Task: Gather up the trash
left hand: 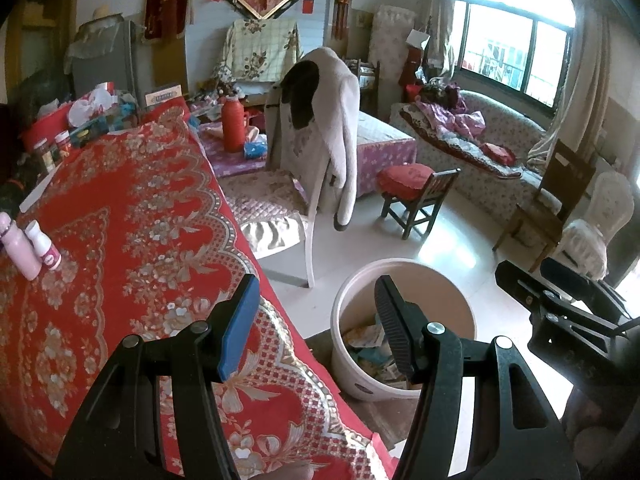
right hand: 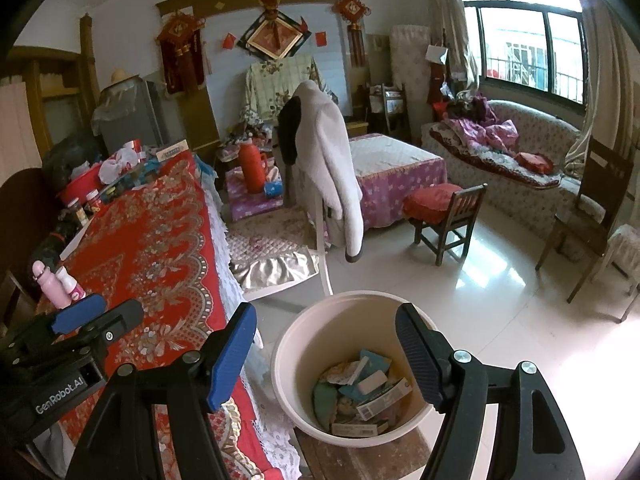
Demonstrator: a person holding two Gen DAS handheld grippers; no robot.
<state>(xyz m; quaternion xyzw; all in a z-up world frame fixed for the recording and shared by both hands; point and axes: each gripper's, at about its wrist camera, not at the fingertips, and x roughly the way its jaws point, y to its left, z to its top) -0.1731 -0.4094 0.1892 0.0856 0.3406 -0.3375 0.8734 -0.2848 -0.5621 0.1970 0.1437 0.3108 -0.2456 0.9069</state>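
Observation:
A cream plastic bucket (right hand: 304, 340) stands on a low wooden stool beside the table, holding several pieces of trash (right hand: 364, 396): packets, boxes and wrappers. It also shows in the left wrist view (left hand: 352, 304). My left gripper (left hand: 316, 320) is open and empty, over the table edge and the bucket's left side. My right gripper (right hand: 326, 344) is open and empty, above the bucket. The left gripper's body shows in the right wrist view (right hand: 76, 344); the right gripper's body shows in the left wrist view (left hand: 560, 304).
A table with a red patterned cloth (left hand: 120, 220) carries two pink bottles (left hand: 28, 244) at its left and jars, bags and a red box (left hand: 80, 116) at its far end. A chair draped with a grey coat (left hand: 320, 132), a small red-cushioned chair (left hand: 416, 192) and a sofa (left hand: 480, 148) stand beyond.

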